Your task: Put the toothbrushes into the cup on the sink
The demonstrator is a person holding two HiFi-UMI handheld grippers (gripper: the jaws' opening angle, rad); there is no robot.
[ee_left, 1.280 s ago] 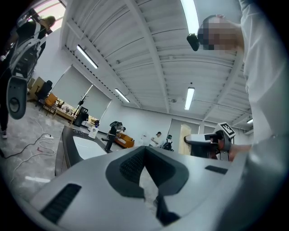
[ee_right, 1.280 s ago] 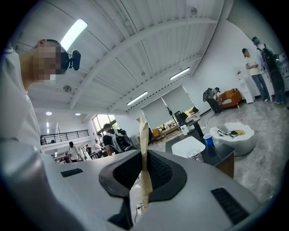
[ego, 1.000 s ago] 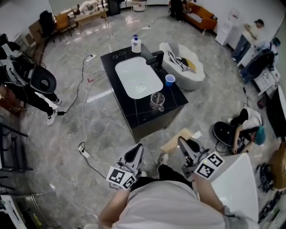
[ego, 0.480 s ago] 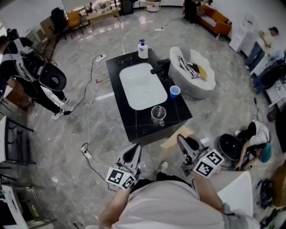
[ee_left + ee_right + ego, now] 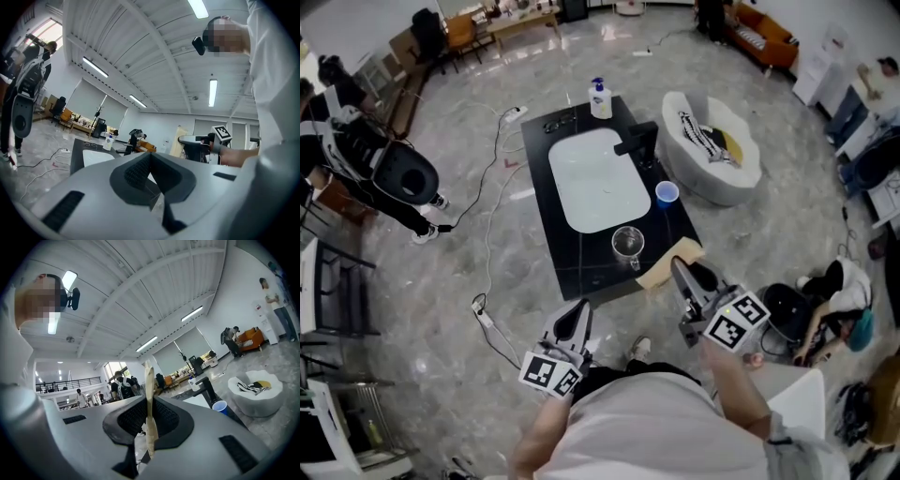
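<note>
The black sink counter (image 5: 581, 272) with its white basin (image 5: 595, 178) stands ahead of me. A clear glass cup (image 5: 628, 244) sits on its near end and a blue cup (image 5: 667, 193) beside the black faucet (image 5: 639, 142). My left gripper (image 5: 578, 314) hangs short of the counter's near edge, its jaws closed together (image 5: 151, 180). My right gripper (image 5: 680, 272) is by the near right corner, shut on a thin tan stick (image 5: 148, 385) that rises edge-on between the pads. The blue cup (image 5: 219, 406) shows ahead of it. No other toothbrush is visible.
A soap bottle (image 5: 600, 98) stands at the counter's far end. A white round seat (image 5: 717, 150) lies right of the counter and a tan cardboard piece (image 5: 661, 272) on the floor beside it. A cable with a power strip (image 5: 483, 319) runs at the left. People are at both sides.
The counter has come nearer and shifted in view. My right gripper has moved forward up to the counter's near right corner; the left one has barely moved.
</note>
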